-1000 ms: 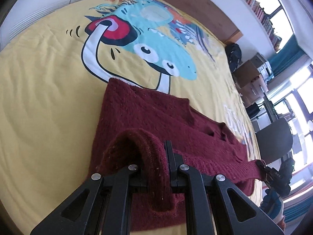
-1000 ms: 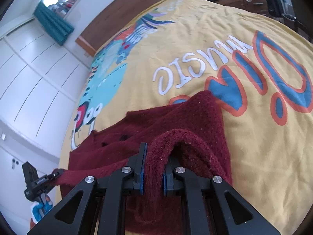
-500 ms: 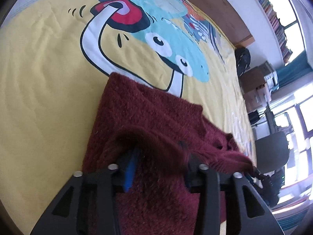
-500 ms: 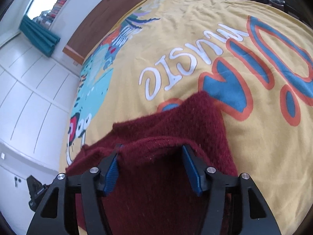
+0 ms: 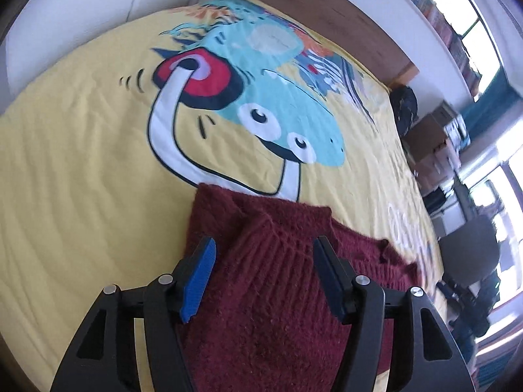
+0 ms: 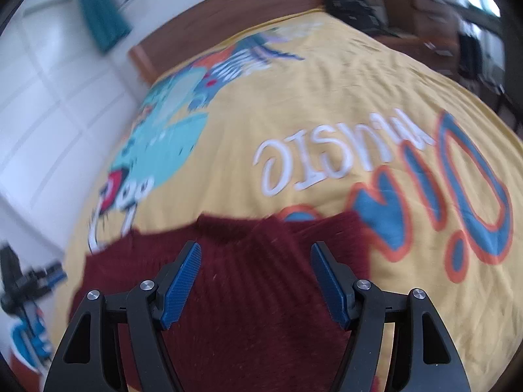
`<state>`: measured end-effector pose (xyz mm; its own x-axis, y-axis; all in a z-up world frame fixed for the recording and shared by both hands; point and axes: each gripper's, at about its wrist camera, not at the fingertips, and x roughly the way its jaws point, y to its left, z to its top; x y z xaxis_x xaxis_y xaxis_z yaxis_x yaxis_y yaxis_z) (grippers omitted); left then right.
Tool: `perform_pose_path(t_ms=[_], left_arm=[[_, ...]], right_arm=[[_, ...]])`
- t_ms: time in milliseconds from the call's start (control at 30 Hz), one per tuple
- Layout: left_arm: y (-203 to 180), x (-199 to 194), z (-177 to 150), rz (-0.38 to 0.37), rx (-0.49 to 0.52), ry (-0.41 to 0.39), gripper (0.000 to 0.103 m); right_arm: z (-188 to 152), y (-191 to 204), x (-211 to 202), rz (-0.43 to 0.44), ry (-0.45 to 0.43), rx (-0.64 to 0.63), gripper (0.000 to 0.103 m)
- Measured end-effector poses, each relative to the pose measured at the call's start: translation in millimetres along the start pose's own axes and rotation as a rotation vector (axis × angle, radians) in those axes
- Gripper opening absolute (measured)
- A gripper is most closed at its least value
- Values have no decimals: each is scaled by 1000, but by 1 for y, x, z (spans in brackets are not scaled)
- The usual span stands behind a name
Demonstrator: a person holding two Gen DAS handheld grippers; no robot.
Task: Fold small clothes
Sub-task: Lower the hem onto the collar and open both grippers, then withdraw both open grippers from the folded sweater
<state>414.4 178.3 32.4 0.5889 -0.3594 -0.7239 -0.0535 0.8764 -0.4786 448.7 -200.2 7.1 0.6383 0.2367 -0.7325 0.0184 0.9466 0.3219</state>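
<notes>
1 dark red knitted sweater [image 5: 281, 281] lies on the yellow bedspread [image 5: 81, 170], its far edge touching the white band of the cartoon print [image 5: 261, 111]; in the right wrist view the same sweater [image 6: 261, 281] reaches the orange-and-blue lettering [image 6: 434, 196] beside the white word "MUSIC". 2 grippers show, 1 in each view. The left gripper [image 5: 263, 276] has its jaws spread wide, with ribbed knit lying between the blue pads [image 5: 199, 277] and nothing pinched. The right gripper [image 6: 258, 276] is likewise spread apart over the sweater, gripping nothing; its view is blurred. No containers can be made out with certainty, though brown boxes [image 5: 434, 137] stand beside the bed near a black bag [image 5: 405, 107]. A wooden headboard [image 5: 327, 9] closes the far end, with a teal curtain [image 6: 101, 16] above it, white cupboard doors [image 6: 39, 114] at the side, and a dark chair [image 5: 470, 248] near the bright windows.
</notes>
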Motion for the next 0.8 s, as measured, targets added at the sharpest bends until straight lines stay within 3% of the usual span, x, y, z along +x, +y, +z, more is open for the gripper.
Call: perform_pose_path(t_ms=[233, 500, 800], left_arm=[[-34, 32, -29, 34, 145, 45, 56], [-22, 71, -46, 107, 163, 91, 56], [-29, 20, -52, 71, 178, 23, 56]], right_arm=[[-23, 28, 37, -64, 70, -158, 71], [-30, 4, 48, -106, 124, -161, 71], [-53, 17, -10, -87, 63, -179, 71]])
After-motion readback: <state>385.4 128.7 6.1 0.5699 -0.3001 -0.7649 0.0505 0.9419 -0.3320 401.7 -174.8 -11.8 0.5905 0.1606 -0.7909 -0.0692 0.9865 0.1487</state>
